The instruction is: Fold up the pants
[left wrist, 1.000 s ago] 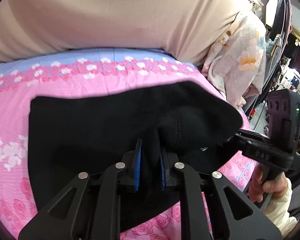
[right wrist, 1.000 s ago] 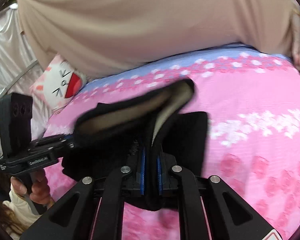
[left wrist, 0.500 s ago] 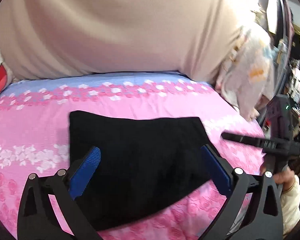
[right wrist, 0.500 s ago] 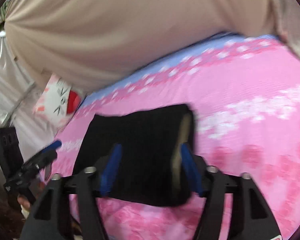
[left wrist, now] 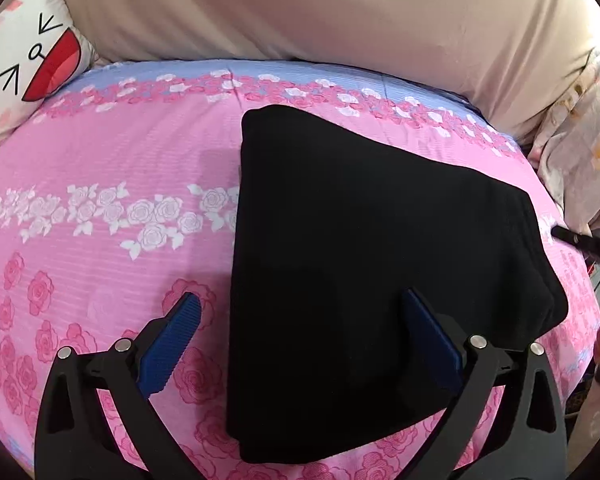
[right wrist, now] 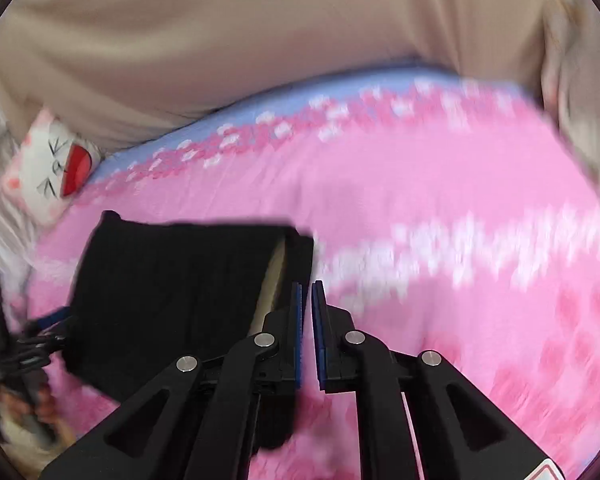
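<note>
The black pants point(left wrist: 372, 264) lie folded into a compact block on the pink flowered bedspread point(left wrist: 112, 168), filling the centre and right of the left wrist view. The left gripper point(left wrist: 300, 324) hovers over the near left edge of the block with its jaws spread wide: one blue pad sits over bare bedspread at lower left, the other over the black cloth, and nothing is pinched between them. The block's long axis appears to run from the bottom of that frame up toward the top, so the cloth lies ahead and to the right of this tool.

In the right wrist view, which is blurred, the pants point(right wrist: 180, 292) sit at centre left, and the right gripper point(right wrist: 307, 300) is just beside their right edge. Its jaws have just been closing and now stand nearly together with only a thin slit between the pads; no cloth shows in that slit. A pale lining shows along the edge nearest it.

The left hand looks the nearer of the two for any smoothing or further fold, and the folding seems close to done.

A beige curtain point(left wrist: 320, 12) hangs behind the bed, and a cartoon pillow point(left wrist: 32, 60) rests at upper left.
</note>
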